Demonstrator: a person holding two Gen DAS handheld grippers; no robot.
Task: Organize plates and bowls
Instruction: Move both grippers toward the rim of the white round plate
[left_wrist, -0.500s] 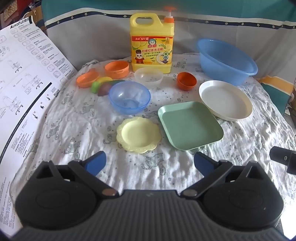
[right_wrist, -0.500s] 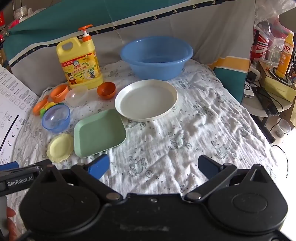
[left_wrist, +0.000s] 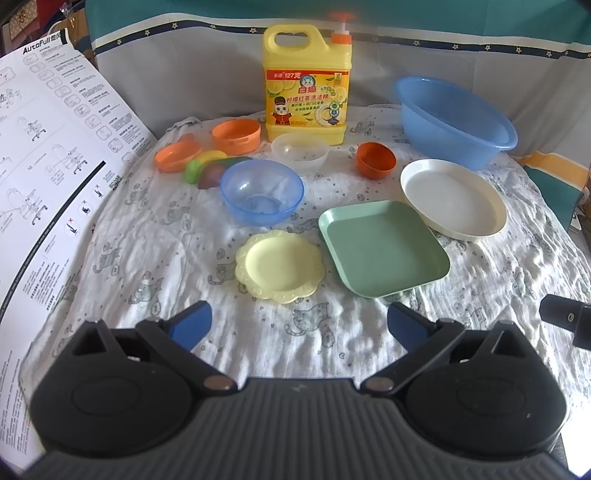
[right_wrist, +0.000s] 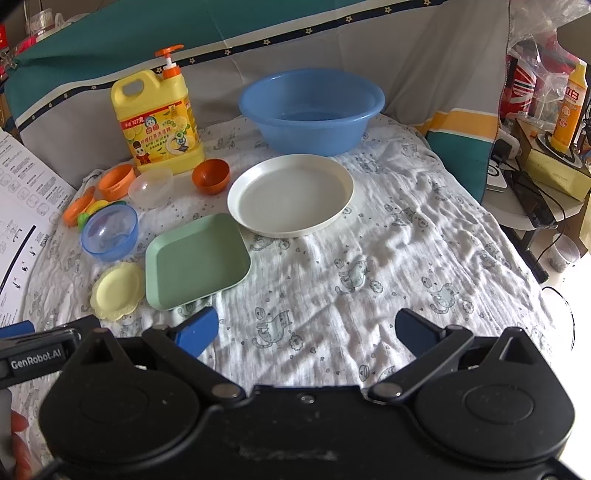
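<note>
On the cloth lie a small yellow scalloped plate (left_wrist: 280, 266) (right_wrist: 117, 291), a green square plate (left_wrist: 382, 246) (right_wrist: 195, 260), a white round plate (left_wrist: 452, 199) (right_wrist: 290, 195), a clear blue bowl (left_wrist: 261, 192) (right_wrist: 109, 232), a clear bowl (left_wrist: 300, 152) (right_wrist: 150, 187), a small dark orange bowl (left_wrist: 375, 159) (right_wrist: 211, 175) and a big blue basin (left_wrist: 453, 121) (right_wrist: 311, 109). My left gripper (left_wrist: 300, 325) is open and empty, just short of the yellow plate. My right gripper (right_wrist: 306, 331) is open and empty over bare cloth, right of the green plate.
A yellow detergent jug (left_wrist: 306, 99) stands at the back. Orange dishes (left_wrist: 236, 136) and small coloured lids (left_wrist: 207, 170) lie at the back left. A printed sheet (left_wrist: 48, 177) rises on the left. A cluttered side table (right_wrist: 535, 177) stands beyond the right edge.
</note>
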